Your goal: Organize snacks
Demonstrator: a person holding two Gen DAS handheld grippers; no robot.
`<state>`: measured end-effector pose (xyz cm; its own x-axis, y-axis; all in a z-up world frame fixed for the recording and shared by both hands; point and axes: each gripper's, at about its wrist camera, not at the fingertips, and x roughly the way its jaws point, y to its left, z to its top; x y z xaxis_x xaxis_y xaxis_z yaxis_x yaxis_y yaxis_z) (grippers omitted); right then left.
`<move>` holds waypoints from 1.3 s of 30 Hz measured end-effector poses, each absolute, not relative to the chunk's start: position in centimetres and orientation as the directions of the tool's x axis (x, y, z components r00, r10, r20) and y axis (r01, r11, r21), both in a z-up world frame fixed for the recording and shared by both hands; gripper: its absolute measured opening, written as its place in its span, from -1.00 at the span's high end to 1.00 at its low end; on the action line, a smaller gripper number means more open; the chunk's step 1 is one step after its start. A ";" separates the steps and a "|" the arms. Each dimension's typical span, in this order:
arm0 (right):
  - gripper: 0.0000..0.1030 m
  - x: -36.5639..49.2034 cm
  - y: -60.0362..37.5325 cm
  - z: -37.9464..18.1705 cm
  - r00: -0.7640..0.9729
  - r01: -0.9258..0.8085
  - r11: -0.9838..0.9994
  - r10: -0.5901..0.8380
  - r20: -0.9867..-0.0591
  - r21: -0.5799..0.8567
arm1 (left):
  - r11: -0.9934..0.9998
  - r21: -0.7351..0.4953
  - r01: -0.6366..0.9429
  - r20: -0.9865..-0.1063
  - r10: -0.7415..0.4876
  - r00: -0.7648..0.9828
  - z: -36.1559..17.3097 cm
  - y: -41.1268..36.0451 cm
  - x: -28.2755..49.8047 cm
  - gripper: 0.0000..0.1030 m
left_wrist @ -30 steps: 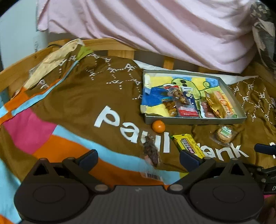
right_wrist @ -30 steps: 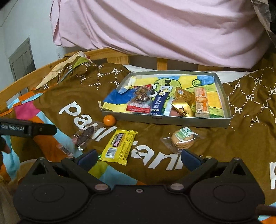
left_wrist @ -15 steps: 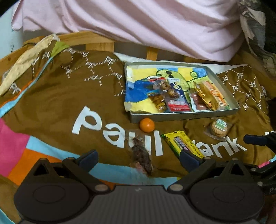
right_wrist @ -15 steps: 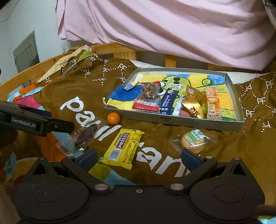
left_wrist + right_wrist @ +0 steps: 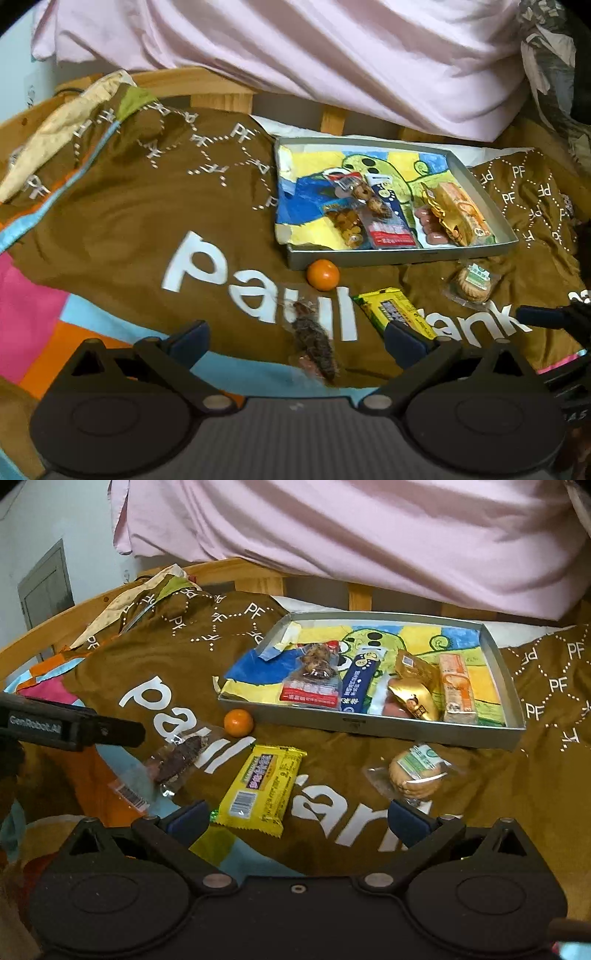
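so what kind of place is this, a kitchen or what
Not a kitchen: most likely a bedroom, on a bed. The snacks lie on a brown printed blanket, a wooden bed frame runs behind it, and pink bedding is heaped at the back.

The right gripper [image 5: 297,818] is hovering low over a brown blanket [image 5: 480,775], its jaws standing wide apart with nothing between them. A yellow snack bar [image 5: 264,786] is lying just ahead of its left finger, and a wrapped cookie [image 5: 415,771] is sitting ahead of the right one. A small orange [image 5: 238,722] is resting just beside the metal tray [image 5: 369,725], which is holding several packets. The left gripper [image 5: 110,733] is reaching in from the left above a dark clear-wrapped snack [image 5: 177,760].
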<state>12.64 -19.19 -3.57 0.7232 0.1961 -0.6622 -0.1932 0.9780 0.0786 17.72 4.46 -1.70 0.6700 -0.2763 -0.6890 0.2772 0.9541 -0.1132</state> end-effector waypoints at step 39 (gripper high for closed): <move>-0.49 17.4 -16.2 -8.4 0.662 -0.265 0.959 0.259 -0.703 0.103 | 0.927 -0.136 0.350 -0.735 -0.331 0.591 -5.6 2.3 21.3 -0.59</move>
